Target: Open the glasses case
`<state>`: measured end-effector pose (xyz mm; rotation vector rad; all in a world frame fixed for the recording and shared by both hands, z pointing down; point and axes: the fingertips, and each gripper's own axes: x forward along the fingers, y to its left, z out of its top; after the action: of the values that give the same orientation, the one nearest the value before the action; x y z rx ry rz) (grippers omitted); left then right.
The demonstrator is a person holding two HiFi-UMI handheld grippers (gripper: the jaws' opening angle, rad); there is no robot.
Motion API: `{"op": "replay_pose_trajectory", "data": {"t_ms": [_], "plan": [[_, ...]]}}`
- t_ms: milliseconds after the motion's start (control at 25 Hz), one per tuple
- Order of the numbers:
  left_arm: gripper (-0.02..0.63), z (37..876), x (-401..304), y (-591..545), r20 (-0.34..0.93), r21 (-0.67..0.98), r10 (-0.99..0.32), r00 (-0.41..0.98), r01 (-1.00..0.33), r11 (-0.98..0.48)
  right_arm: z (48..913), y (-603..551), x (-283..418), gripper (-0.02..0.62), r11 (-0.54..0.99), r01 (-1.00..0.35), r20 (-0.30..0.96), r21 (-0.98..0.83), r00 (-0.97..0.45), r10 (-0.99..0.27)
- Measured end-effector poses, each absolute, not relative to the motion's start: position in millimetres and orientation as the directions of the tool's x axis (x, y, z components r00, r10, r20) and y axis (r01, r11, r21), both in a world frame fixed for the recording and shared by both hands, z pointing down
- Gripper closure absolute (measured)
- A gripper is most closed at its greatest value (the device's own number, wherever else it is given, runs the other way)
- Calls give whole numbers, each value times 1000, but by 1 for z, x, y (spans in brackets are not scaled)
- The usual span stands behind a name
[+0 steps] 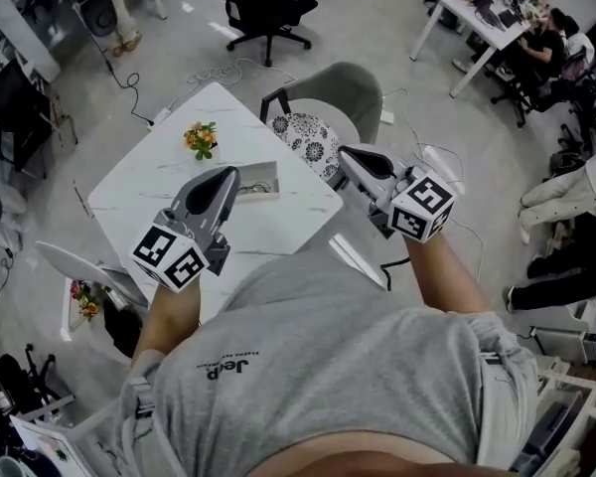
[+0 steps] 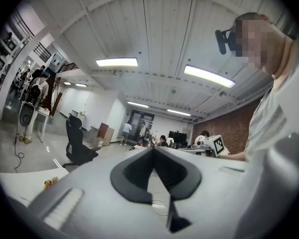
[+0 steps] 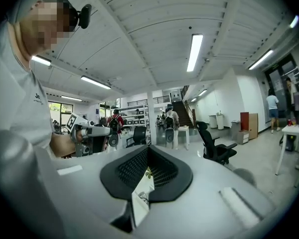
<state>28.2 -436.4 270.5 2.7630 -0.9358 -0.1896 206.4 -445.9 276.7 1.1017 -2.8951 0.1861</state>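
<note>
Closest in, the person's grey T-shirt [image 1: 328, 356] fills the bottom of the head view, with both arms held out in front. The left gripper [image 1: 230, 175] points level, its jaws brought together at the tips with nothing between them, as the left gripper view [image 2: 152, 149] confirms. The right gripper [image 1: 346, 153] is level too, jaws closed tight and empty [image 3: 147, 147]. Beyond them stands the white marble-look table [image 1: 149, 182], and on it lies the glasses case [image 1: 258, 181], just beside the left gripper's tips in this view; it looks already open, though it is small and hard to read. Neither gripper touches it. A little pot of flowers [image 1: 201, 139] sits further along the table, a patterned cushion [image 1: 308, 139] rests on the grey chair [image 1: 343, 85] behind it, and a black office chair [image 1: 266, 6] stands well off.
</note>
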Motion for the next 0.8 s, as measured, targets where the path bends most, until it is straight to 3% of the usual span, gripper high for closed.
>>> {"op": "replay_pose_trajectory", "data": {"t_ms": [800], "plan": [[557, 273, 21, -431, -28, 260, -627, 779, -600, -757, 285, -448, 194, 594, 761, -643, 100, -92, -766, -635]]}}
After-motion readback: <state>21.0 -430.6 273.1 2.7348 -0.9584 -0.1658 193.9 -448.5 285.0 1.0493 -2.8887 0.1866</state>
